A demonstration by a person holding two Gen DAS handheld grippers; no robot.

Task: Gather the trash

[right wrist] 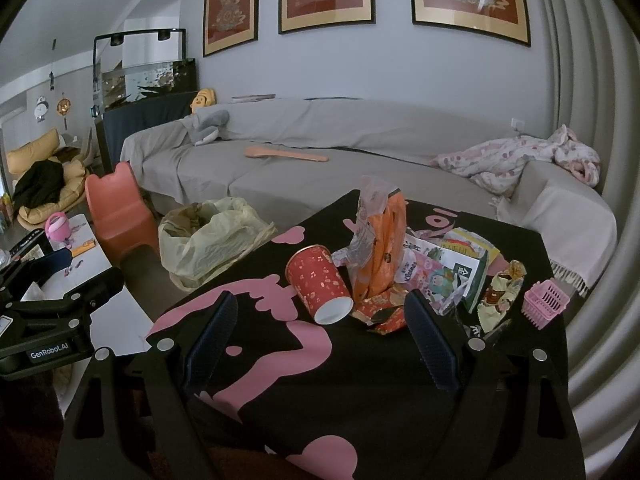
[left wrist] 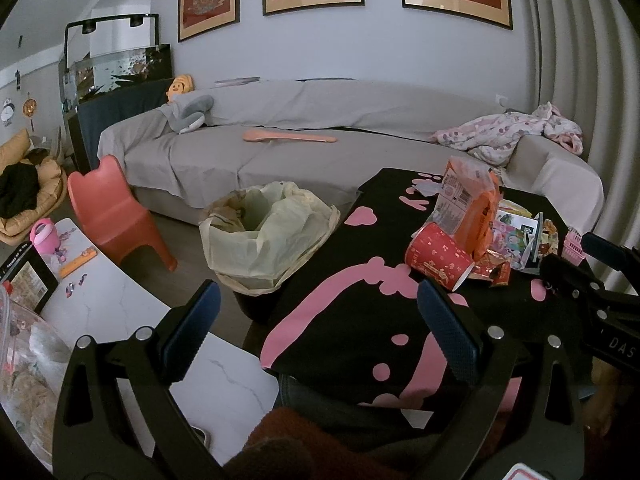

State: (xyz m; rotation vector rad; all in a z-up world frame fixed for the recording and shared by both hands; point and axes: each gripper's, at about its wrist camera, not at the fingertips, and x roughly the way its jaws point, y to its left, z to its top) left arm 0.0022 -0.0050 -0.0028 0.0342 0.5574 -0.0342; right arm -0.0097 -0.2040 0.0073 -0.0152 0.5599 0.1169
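**Cup lies ahead of your right tongs, bin off to the left**

On your left, the lined bin stands on the floor just beside the black-and-pink table. Your left gripper is spread and empty, aimed between bin and litter. The red paper cup lies tipped, its long axis running toward you, mouth nearest. Your right gripper, also spread and empty, is nearer; the cup probably sits just ahead of its fingers. Wrappers pile to the right.

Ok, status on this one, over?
Left gripper open, empty. Right gripper open, empty. Red paper cup lies tipped among wrappers. Bag-lined bin unobstructed.
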